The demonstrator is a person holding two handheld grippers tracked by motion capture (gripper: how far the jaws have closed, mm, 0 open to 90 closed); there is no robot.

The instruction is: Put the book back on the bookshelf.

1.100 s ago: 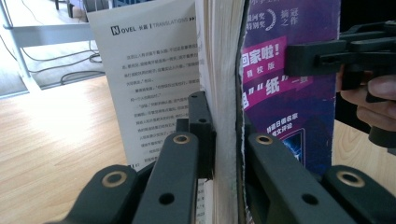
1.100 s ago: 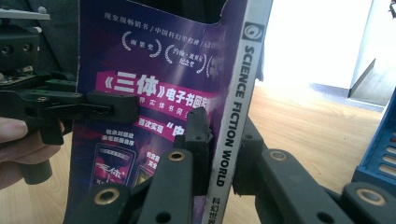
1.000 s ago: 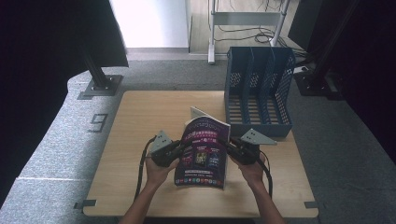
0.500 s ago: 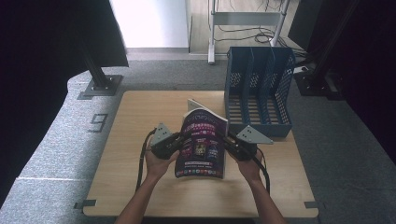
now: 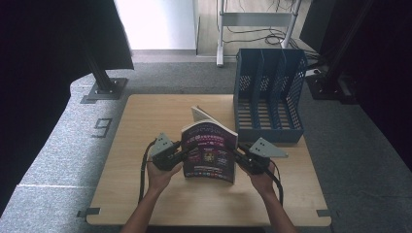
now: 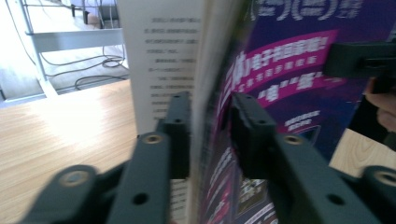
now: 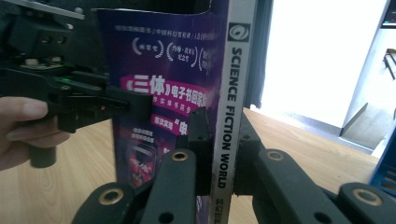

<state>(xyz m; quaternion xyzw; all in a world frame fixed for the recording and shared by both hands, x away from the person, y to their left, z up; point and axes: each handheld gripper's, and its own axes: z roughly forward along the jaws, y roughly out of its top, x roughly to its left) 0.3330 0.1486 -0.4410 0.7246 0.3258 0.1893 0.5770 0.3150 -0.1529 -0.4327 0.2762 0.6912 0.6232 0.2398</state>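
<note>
A purple-covered magazine (image 5: 210, 155) stands on edge over the middle of the wooden table (image 5: 145, 121), held between both grippers. My right gripper (image 5: 236, 154) is shut on its white spine (image 7: 231, 93), which reads SCIENCE FICTION WORLD. My left gripper (image 5: 187, 149) straddles the opposite page edge. Its jaws have just been opening. In the left gripper view the magazine (image 6: 289, 60) sits between the jaws of my left gripper (image 6: 210, 116), with a small gap at the cover-side jaw. A white inner page (image 6: 159, 60) fans away from the rest. In the right gripper view my right gripper (image 7: 222, 135) clamps the spine.
A blue perforated file holder (image 5: 269, 97) with three slots stands at the table's back right, close behind the right hand. Grey carpet surrounds the table, and a metal stand base (image 5: 104, 90) sits at the back left. Bare wood lies to the left and front.
The magazine has tipped more upright and shifted slightly away from the front edge. Both hands have stayed nearly in place.
</note>
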